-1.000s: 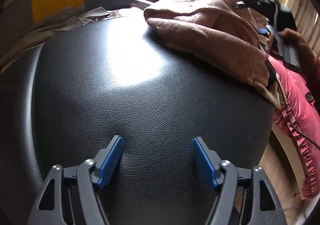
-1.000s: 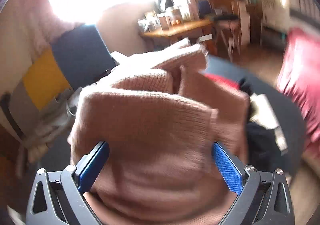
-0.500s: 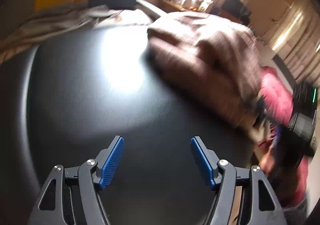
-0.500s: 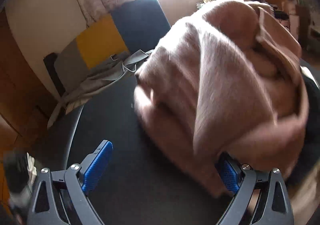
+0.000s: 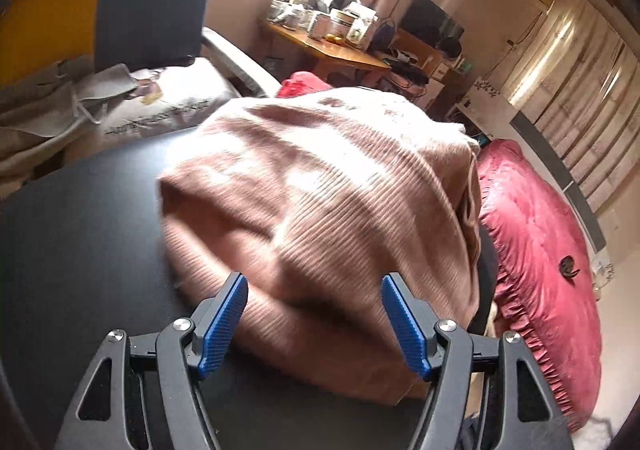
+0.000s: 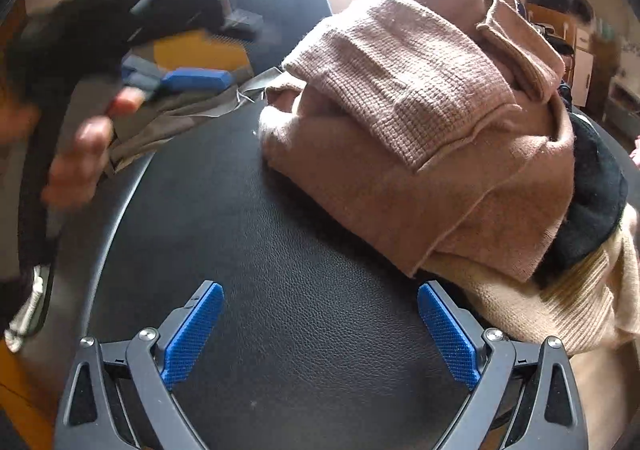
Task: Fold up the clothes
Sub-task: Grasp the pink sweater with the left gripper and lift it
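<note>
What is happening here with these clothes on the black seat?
A person with a gripper in each hand is folding clothes. A folded pink knitted sweater lies on a black leather surface, on top of a black garment and a cream one. Both the left gripper and the right gripper are open and hold nothing. The left one points at the sweater's near edge.
</note>
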Demonstrator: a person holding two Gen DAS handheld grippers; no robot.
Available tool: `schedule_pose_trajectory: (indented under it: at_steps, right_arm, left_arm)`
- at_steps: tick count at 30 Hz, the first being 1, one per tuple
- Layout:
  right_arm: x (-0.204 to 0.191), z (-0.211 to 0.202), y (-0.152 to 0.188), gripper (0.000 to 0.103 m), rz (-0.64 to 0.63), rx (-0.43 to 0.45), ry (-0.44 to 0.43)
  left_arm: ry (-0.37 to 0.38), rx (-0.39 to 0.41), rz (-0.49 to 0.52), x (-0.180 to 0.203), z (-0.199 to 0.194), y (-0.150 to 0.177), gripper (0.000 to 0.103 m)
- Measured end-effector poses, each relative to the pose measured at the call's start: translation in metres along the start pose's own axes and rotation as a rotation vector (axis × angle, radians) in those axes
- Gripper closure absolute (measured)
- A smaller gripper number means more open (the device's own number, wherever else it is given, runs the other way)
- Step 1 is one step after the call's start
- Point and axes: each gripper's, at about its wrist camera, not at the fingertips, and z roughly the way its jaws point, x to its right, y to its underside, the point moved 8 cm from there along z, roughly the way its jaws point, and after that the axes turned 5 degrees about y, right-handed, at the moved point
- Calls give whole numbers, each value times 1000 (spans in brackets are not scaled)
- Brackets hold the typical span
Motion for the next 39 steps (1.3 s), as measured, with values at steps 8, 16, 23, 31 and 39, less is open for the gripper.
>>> schedule_pose_trajectory:
  at_steps: [8, 16, 23, 31, 39]
  right_arm:
    - [-20, 36, -7, 4, 12, -30, -6]
    - [-16, 46, 1, 4, 69, -51, 6]
    - [0, 25, 17, 3, 144, -53, 12]
    - [-6, 17, 29, 2, 142, -81, -3]
    - [-14, 17, 21, 2, 165, -83, -55]
  left_arm:
    - [-15, -61, -55, -4, 62, -19, 35]
    - [-26, 7, 51, 3, 34, -5, 90]
    - [-15, 64, -24, -33, -42, 48, 93]
    - [-55, 91, -183, -103, -144, 171, 93]
    - [-198, 99, -264, -164, -219, 262, 90]
